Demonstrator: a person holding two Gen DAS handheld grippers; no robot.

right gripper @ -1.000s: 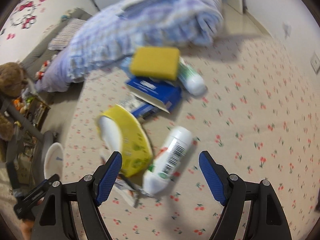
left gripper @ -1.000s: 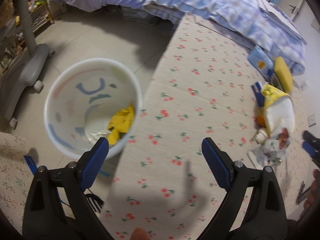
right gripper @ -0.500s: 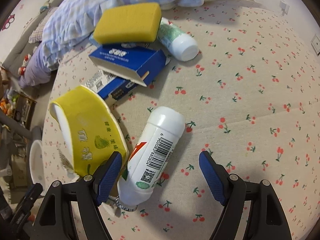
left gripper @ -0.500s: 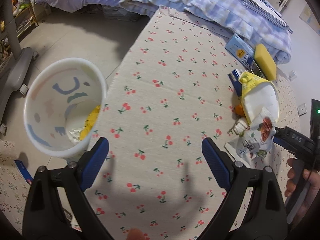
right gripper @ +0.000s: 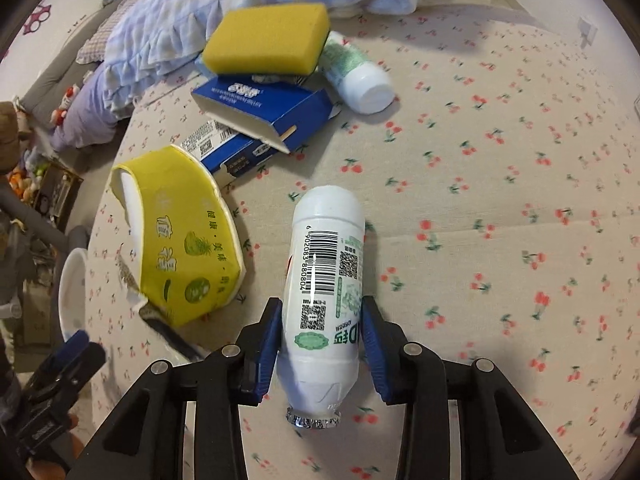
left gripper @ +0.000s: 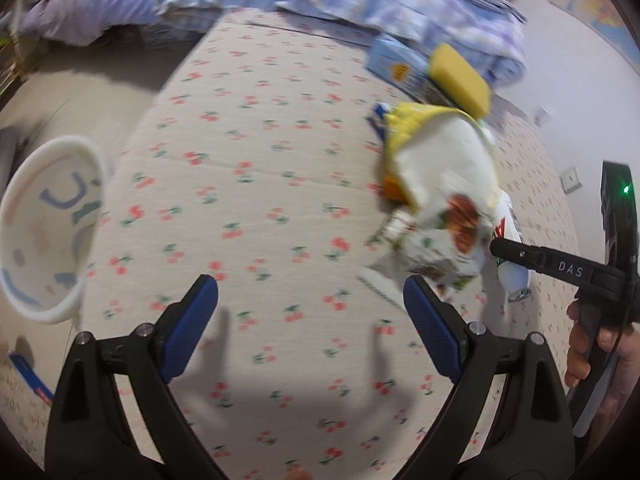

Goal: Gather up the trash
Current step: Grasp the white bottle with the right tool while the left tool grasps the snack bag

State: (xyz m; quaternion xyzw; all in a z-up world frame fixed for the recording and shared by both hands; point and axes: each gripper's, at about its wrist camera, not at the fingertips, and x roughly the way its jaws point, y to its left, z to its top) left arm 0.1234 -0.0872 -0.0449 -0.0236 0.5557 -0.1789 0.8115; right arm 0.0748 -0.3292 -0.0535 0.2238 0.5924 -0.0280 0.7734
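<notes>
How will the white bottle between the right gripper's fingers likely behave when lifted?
The bottle is probably light, likely empty trash. Its smooth round body may slip or swivel between the right gripper fingers. If dropped on the mat, it would likely roll.

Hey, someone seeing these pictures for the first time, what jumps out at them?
The white plastic bottle with a barcode label, lying on the cherry-print mat with the right gripper closed on it. Left of it lies a crushed yellow paper bowl; behind, a yellow sponge tops a blue carton.
</notes>
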